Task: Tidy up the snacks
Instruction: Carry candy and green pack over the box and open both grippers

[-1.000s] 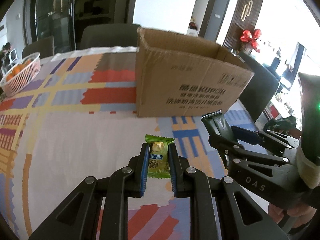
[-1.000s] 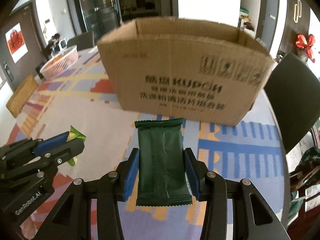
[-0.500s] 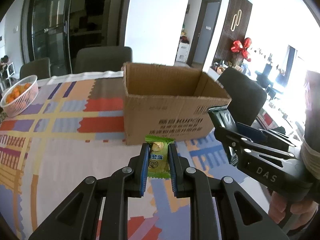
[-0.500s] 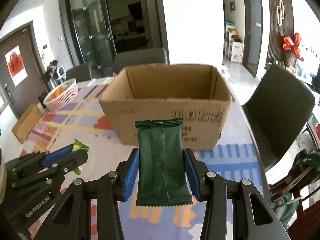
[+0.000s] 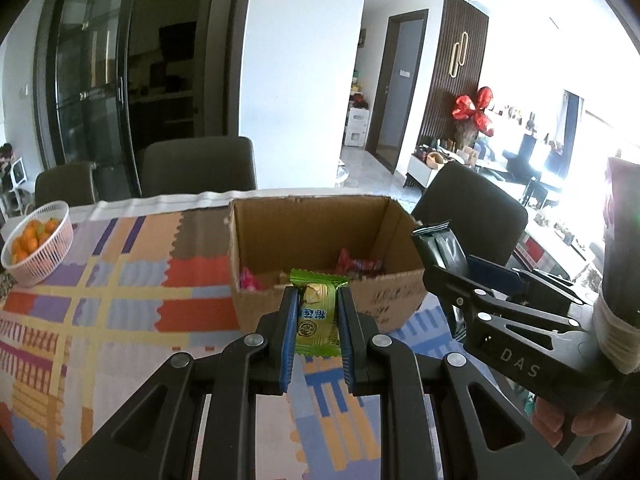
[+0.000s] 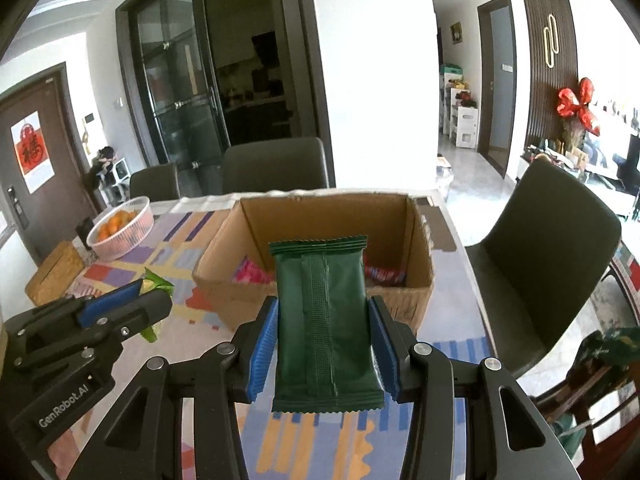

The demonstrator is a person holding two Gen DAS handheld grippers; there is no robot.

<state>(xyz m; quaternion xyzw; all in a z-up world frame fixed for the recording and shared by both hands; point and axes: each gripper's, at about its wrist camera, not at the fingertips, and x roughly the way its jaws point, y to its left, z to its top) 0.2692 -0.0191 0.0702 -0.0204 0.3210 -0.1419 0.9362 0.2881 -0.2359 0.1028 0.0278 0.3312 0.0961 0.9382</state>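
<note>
Since the earlier frames both views have risen: the cardboard box (image 5: 320,256), seen side-on a second ago, now shows its open top and floor.

Left hand-held gripper (image 5: 318,312): blue pads clamped on a light green snack packet (image 5: 317,312), held above the desk (image 5: 120,320) just in front of the box's near wall.

Right hand-held gripper (image 6: 324,336): pads clamped on the sides of a dark green snack pouch (image 6: 326,328), upright, also in front of the box's near wall. In the left view it sits to the right of the box, with a hand (image 5: 576,436) on its handle.

Box contents: a pink wrapper (image 6: 252,272) at the left of the floor and a red wrapper (image 6: 382,274) at the right.

A pink basket (image 5: 44,252) holding orange fruit (image 5: 30,236) stands well left of the box, on the patterned cloth.
</note>
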